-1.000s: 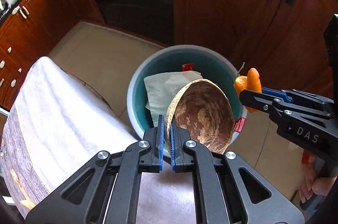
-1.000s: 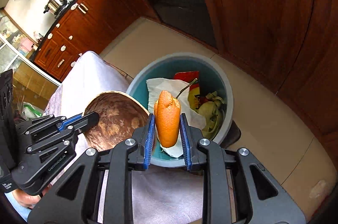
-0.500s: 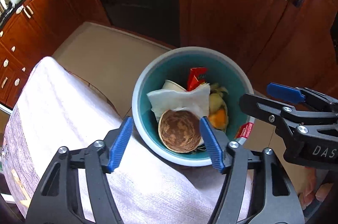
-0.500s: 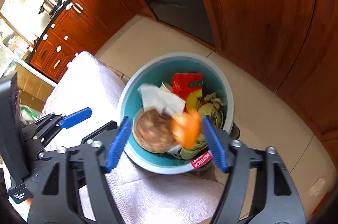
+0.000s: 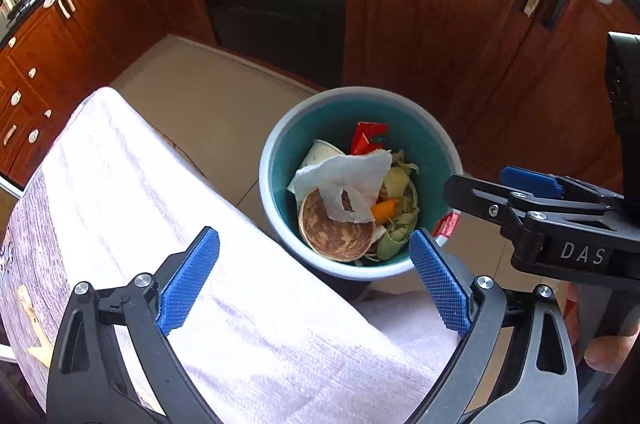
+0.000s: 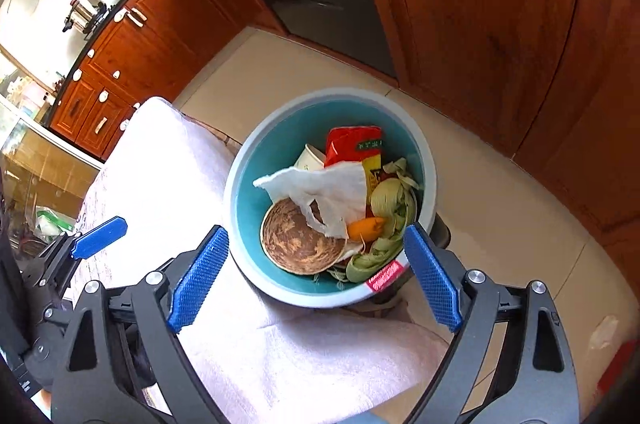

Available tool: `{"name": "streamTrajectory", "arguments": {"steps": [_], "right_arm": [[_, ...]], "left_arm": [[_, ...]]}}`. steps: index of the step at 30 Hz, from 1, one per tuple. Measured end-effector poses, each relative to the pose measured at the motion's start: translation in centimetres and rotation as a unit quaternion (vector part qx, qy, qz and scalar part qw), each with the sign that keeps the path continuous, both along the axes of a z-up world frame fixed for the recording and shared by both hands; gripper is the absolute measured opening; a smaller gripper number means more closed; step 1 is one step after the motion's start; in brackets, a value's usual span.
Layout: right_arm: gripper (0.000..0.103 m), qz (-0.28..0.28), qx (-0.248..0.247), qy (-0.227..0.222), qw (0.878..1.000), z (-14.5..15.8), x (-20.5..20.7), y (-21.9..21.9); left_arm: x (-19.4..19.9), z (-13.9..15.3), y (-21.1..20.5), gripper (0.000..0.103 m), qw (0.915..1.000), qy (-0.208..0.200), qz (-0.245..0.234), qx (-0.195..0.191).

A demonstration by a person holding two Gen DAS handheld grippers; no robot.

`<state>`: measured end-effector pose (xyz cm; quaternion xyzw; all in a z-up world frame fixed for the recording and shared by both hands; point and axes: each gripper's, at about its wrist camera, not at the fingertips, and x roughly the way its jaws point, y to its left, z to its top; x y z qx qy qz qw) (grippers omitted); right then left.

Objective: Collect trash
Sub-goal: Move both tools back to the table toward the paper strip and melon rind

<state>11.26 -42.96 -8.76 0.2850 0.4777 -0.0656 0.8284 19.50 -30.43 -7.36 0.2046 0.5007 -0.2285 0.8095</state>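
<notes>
Both grippers stand over the desk edge above the bin (image 5: 280, 127). The left gripper (image 5: 314, 282) has its jaws spread wide with nothing between them; they have just been opening. The right gripper (image 6: 316, 274) is likewise wide and empty, its jaws also just opened.

Trash located: the brown shell bowl (image 6: 300, 244) lies flat inside the bin, partly under a white paper towel (image 6: 324, 191). The orange peel (image 6: 366, 227) rests beside it, touching green husks (image 6: 390, 203). A red packet (image 6: 354, 143) and a paper cup (image 6: 310, 156) sit further back in the same bin.

Progress: both carried items are judged deposited; this drop is complete. The desk, covered by a white cloth (image 5: 160, 224), shows no further litter in the visible part, but most of its surface lies outside both views, so whether any trash is left cannot be confirmed
</notes>
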Motion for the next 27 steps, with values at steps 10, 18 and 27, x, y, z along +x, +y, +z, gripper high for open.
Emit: {"name": "streamTrajectory", "arguments": {"steps": [10,18,27], "right_arm": [[0.088,0.018,-0.013,0.002,1.000,1.2,-1.4,2.3],[0.088,0.041,-0.029,-0.001,0.999,2.9,-1.7,5.1],[0.088,0.064,-0.056,0.005,0.996,4.6,-1.8,8.5]], "left_arm": [[-2.2,1.9,3.9,0.097,0.9996,-0.006,0.017,-0.024],[-2.8,2.9,8.1,0.098,0.9967,-0.005,0.033,-0.075],[-3.2,3.7,13.0,0.098,0.9916,-0.001,0.066,-0.111]]}}
